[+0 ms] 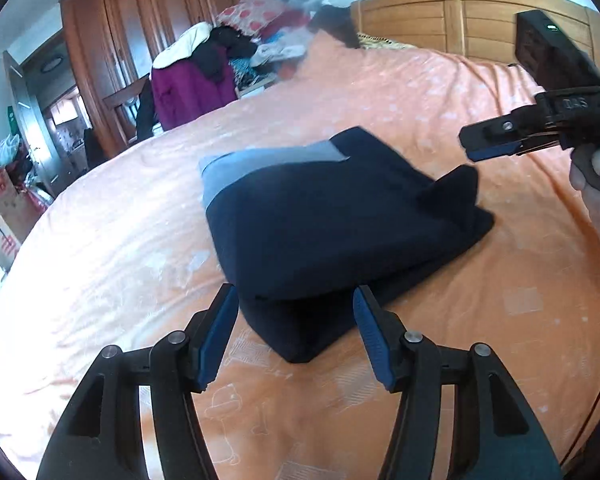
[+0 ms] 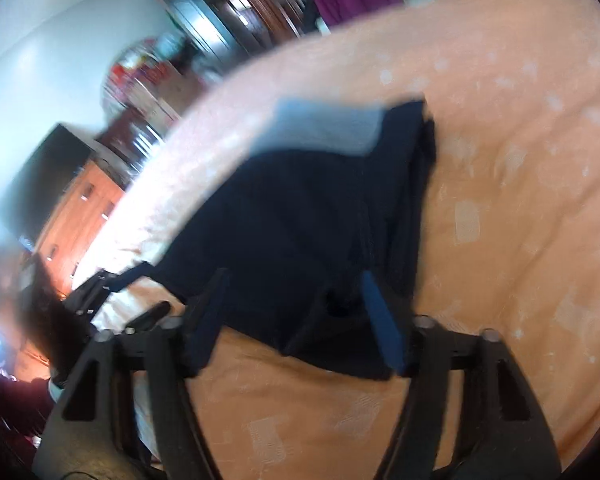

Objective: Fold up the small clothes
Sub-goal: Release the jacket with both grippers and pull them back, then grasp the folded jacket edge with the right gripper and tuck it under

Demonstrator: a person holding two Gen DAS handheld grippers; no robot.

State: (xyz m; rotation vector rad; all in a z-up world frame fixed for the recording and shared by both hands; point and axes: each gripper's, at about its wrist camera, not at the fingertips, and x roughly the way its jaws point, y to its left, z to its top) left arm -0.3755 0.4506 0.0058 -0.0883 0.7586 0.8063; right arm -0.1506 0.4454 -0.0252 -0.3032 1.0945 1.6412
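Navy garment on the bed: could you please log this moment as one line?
navy garment: folded, on orange bedsheet | left hand-held gripper: open, at near edge | right hand-held gripper: open, above garment

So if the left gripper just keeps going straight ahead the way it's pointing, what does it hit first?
Most likely the near folded edge of the dark navy garment, which sits just ahead of the open left gripper on the orange bedspread.
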